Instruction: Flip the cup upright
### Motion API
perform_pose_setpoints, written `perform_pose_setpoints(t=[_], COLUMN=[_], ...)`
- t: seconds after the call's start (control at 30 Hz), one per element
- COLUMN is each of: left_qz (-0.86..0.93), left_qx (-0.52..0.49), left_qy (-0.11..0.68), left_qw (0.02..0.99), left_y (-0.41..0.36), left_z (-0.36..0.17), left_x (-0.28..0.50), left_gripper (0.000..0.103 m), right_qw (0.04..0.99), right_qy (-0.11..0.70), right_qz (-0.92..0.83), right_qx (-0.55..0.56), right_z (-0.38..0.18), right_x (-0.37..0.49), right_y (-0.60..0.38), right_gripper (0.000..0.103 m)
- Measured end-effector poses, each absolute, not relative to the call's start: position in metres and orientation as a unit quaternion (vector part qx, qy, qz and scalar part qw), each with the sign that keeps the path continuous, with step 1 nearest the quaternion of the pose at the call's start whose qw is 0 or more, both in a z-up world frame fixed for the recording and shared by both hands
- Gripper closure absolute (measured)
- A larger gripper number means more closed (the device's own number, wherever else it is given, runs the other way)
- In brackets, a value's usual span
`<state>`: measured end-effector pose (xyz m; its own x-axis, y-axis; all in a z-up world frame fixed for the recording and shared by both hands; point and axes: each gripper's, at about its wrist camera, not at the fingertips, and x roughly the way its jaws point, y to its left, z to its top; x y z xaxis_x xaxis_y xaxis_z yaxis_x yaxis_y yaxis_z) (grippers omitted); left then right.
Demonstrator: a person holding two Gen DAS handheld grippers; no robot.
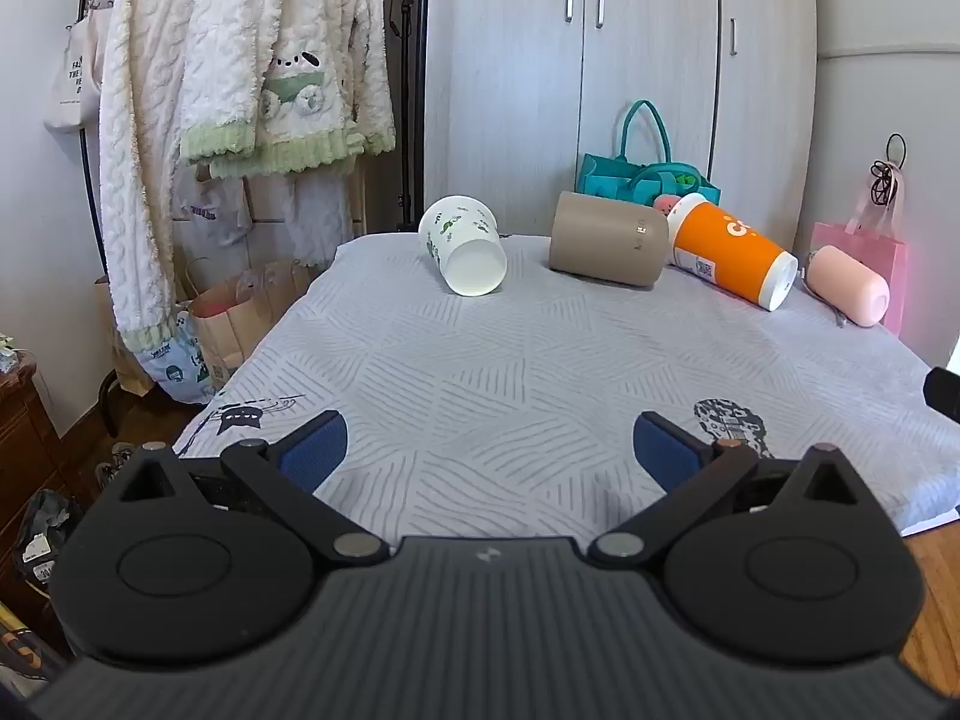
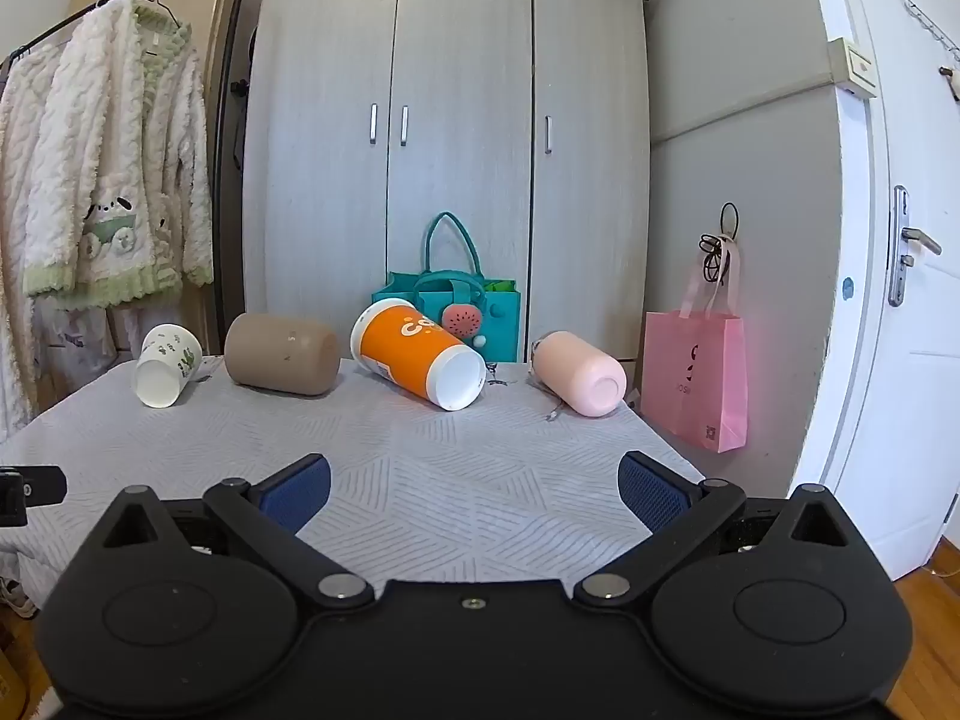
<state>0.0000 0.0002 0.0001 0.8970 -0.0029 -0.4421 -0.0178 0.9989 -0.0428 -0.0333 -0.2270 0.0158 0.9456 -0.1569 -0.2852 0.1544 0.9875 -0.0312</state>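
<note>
Several cups lie on their sides in a row along the far edge of a grey patterned tablecloth. From left: a white cup with green prints, a tan cup, an orange cup with white ends, and a pink cup. My left gripper is open and empty over the near edge of the table, well short of the cups. My right gripper is open and empty too, near the front right of the table.
A teal bag stands behind the cups by a grey wardrobe. A pink bag hangs at the right by a white door. A clothes rack with fluffy robes and paper bags stands left.
</note>
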Motion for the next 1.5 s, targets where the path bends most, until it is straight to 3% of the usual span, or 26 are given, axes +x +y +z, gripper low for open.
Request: perform_pose_setpoints(t=[1.5], left_qz=[-0.051], left_qx=[-0.044], left_qy=[0.152], left_qw=[0.986], left_y=[0.005], left_z=[0.001], left_x=[-0.011], left_gripper=[0.000], right_qw=[0.984], right_qy=[0.155], right_qz=[-0.091], right_qx=[0.006], right_z=[0.011], right_x=[-0.029], right_y=[-0.235], right_gripper=[0.000])
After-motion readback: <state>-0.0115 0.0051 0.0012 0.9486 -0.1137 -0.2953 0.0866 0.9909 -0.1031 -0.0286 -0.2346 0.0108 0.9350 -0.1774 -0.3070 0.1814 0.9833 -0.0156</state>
